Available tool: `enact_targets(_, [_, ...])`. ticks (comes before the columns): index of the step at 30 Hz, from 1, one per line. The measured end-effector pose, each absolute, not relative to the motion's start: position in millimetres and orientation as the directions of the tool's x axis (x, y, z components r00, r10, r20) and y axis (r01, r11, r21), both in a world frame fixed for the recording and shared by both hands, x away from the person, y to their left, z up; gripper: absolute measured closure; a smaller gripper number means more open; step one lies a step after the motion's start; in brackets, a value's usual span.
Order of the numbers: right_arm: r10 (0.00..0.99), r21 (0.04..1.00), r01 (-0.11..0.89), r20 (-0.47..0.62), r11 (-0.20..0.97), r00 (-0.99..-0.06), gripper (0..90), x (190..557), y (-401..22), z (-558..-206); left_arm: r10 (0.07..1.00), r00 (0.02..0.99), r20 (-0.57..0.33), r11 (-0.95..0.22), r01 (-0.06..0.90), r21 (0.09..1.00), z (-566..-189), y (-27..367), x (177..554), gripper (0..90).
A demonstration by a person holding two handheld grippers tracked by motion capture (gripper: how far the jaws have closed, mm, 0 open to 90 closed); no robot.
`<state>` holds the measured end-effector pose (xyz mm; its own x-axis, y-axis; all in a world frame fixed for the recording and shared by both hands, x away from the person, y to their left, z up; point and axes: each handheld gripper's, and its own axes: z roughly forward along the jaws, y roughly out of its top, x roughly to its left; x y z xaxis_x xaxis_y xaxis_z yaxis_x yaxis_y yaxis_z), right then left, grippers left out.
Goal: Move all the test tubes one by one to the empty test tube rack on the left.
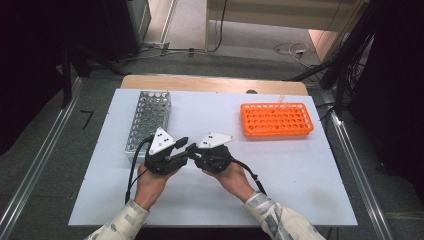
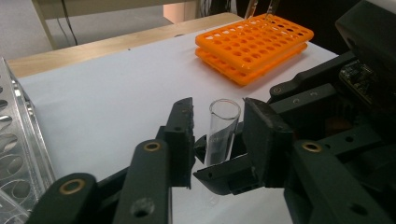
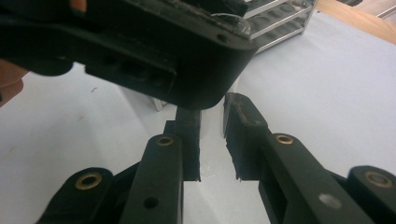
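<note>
In the middle of the high view, the left hand-held gripper (image 1: 184,145) and the right hand-held gripper (image 1: 196,153) meet tip to tip just above the worktop. In the left gripper view, a clear glass tube (image 2: 220,133) stands nearly upright, its open mouth at the top, between the left hand-held gripper's (image 2: 218,140) two black jaws; they stand close on either side of the tube, but whether their pads press on it cannot be told. The right hand-held gripper's narrower jaws cross low in that frame and are clamped on the lower part of the tube. In the right gripper view, the right hand-held gripper (image 3: 212,140) has its jaws close together around the tube (image 3: 213,122), under the dark body of the left one. The worktop (image 1: 300,170) is a white sheet over a wooden board. A metal rack (image 1: 147,120) stands at centre left, an orange rack (image 1: 276,120) at centre right. Grey floor, cables and dark stands surround the worktop.
</note>
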<state>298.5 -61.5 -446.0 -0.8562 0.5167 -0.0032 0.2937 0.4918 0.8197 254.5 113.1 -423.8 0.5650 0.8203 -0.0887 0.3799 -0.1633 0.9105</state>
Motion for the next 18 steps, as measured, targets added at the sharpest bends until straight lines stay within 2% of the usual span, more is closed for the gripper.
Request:
enact_targets(7, [0.514, 0.821, 0.297, 0.005, 0.487, -0.858, 73.1, 298.1, -61.6, -444.7, 0.818, 0.57, -0.078, -0.173, 0.373, 0.912, -424.2, 111.6, 254.6, 74.4])
enact_targets(13, [0.516, 0.822, 0.302, 0.011, 0.483, -0.856, 71.7, 298.7, -62.1, -444.3, 0.821, 0.565, -0.076, -0.172, 0.372, 0.912, -423.6, 111.4, 255.3, 75.1])
enact_targets(16, [0.509, 0.818, 0.311, 0.027, 0.484, -0.86, 53.3, 299.9, -62.4, -443.6, 0.826, 0.558, -0.081, -0.166, 0.378, 0.911, -422.1, 112.4, 257.2, 75.2])
enact_targets(18, [0.511, 0.816, 0.313, 0.024, 0.486, -0.859, 46.4, 300.6, -63.9, -441.8, 0.83, 0.552, -0.086, -0.16, 0.383, 0.91, -420.3, 114.9, 258.7, 75.2])
